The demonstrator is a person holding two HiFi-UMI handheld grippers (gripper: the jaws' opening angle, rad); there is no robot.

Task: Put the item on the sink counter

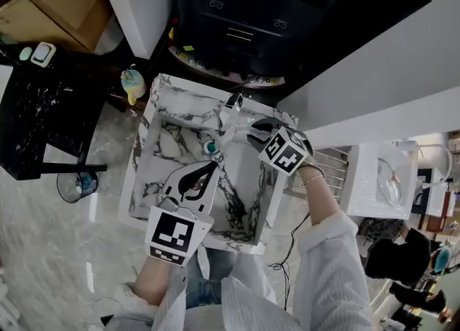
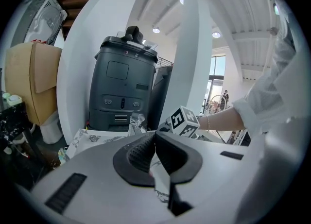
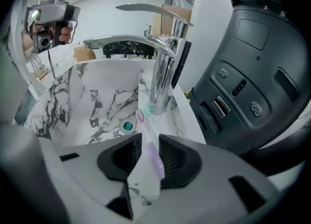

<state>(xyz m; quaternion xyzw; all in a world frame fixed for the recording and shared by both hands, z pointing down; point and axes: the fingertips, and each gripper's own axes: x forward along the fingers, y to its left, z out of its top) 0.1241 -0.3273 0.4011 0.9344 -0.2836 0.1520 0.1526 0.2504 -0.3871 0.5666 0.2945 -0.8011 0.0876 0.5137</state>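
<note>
The slim lilac plastic stick lies lengthwise between the right gripper's open fingers, pointing at the chrome tap; the left gripper's fingers are closed.

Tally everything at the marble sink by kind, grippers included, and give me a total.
Grippers: 2, the left gripper and the right gripper
Marble sink: 1
Chrome faucet: 1
Teal drain plug: 1
Lilac-and-white item: 1, between the right gripper's open jaws
Total: 6
</note>
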